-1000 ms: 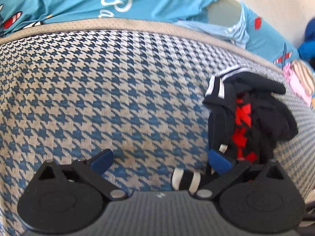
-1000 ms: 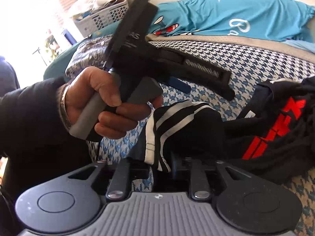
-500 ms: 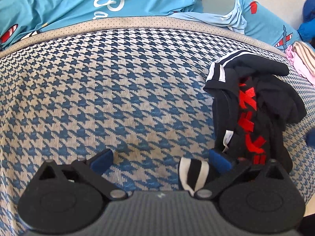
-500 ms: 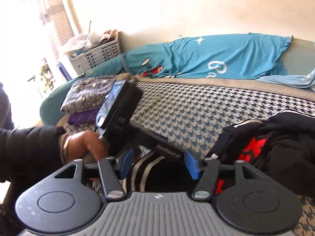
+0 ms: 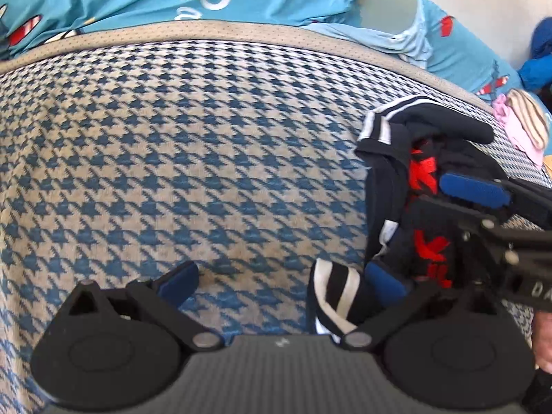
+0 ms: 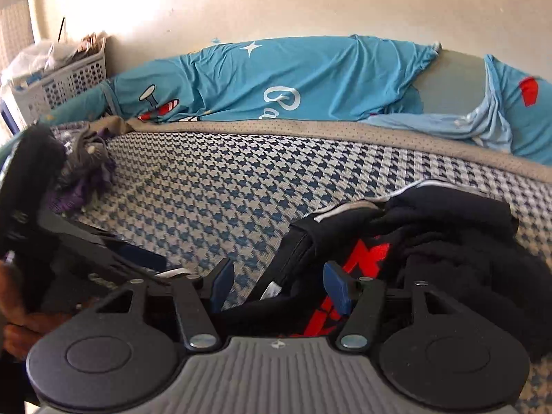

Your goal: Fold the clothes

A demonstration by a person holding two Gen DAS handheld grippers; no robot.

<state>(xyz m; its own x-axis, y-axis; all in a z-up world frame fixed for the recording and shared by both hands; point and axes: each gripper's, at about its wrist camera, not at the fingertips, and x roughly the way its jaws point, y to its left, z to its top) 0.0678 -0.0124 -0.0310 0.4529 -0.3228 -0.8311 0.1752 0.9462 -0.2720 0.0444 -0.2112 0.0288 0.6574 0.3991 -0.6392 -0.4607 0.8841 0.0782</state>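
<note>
A blue-and-cream houndstooth cover (image 6: 241, 186) spreads across the bed, edged by a tan mesh border (image 6: 276, 126). At 12 o'clock lies a turquoise sheet (image 6: 310, 76) with white lettering and red cartoon prints. At 10 o'clock – a white laundry basket (image 6: 62, 82) against a cream wall (image 6: 276, 0).

Black left gripper (image 5: 283, 286), blue-padded fingers (image 5: 179, 281), silver pivot screws.
</note>
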